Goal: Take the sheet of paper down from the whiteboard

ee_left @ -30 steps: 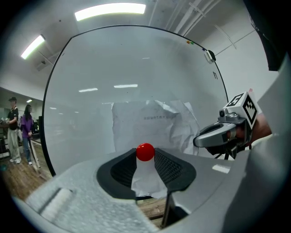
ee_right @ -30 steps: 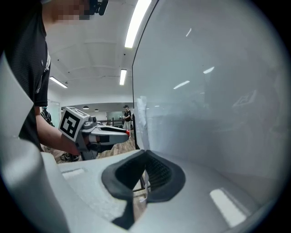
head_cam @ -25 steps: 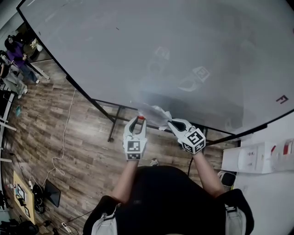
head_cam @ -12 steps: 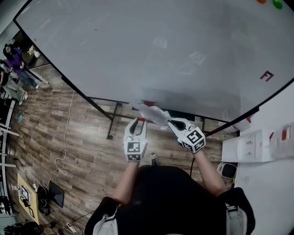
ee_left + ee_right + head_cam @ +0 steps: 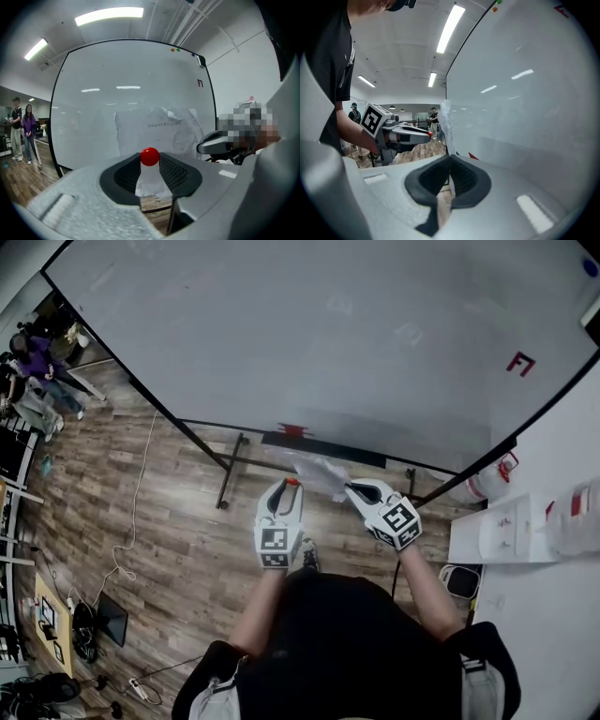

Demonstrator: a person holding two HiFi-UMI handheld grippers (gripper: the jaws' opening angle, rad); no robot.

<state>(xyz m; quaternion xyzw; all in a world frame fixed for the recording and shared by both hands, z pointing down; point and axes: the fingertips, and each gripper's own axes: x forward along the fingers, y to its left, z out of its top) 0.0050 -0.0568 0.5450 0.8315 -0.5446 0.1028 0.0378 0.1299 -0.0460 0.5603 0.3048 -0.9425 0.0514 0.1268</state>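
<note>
Open office or lab: large whiteboard, wood floor, strip ceiling lights.

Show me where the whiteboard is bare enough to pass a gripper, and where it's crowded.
Bare: the whiteboard's broad left and middle, from its left edge across to the red mark at right. Crowded: just below its lower edge, where the left gripper, shut on a red ball, and the right gripper, shut on the sheet of paper, sit close together.

right tool pinches the paper sheet edge-on, beside the whiteboard.
</note>
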